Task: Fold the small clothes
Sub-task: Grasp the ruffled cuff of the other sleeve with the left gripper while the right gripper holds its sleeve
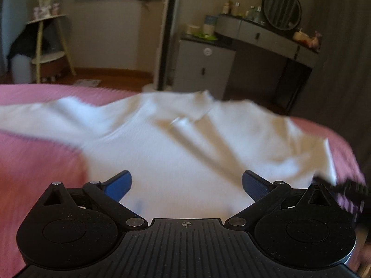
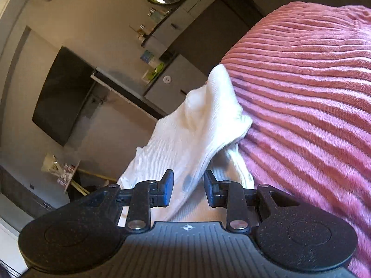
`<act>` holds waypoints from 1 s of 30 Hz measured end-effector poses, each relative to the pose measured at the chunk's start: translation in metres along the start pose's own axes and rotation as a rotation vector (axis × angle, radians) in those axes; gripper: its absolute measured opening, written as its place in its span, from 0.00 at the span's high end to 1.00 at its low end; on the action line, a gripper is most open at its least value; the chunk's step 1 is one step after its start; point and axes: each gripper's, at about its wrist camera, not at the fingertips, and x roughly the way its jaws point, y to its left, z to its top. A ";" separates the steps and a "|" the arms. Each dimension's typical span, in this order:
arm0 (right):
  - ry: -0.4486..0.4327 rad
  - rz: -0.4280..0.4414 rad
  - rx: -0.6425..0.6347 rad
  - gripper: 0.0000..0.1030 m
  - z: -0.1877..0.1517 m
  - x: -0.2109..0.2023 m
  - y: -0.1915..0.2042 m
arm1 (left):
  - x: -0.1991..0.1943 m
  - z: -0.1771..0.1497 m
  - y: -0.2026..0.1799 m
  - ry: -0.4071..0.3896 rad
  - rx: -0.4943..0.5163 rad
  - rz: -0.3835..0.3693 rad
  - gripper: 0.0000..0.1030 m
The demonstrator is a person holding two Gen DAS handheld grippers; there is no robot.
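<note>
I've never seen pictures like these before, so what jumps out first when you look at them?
A white garment lies spread and rumpled across a pink ribbed bedspread, filling the middle of the left view. Close to each camera are black grippers with blue pads: the left gripper stands wide open above the cloth, while the right gripper has a fold of the garment between its slightly parted pads. Behind the bed stands a grey dressing table with a round mirror.

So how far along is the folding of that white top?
Early. The white top lies spread and creased on the pink bedspread, no neat fold visible. The left hand-held gripper is open above it; the right hand-held gripper straddles a raised edge, not pinching. The folding remains.
</note>
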 end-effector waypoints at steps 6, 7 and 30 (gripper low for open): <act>-0.001 0.016 0.033 0.73 0.009 0.008 -0.013 | 0.065 0.048 -0.037 0.078 0.020 -0.096 0.00; -0.001 0.019 0.033 0.73 0.010 0.009 -0.014 | 0.077 0.052 -0.040 0.109 0.019 -0.099 0.00; -0.031 0.089 0.118 0.87 0.018 0.015 -0.025 | 0.069 0.054 0.006 0.111 -0.125 -0.182 0.92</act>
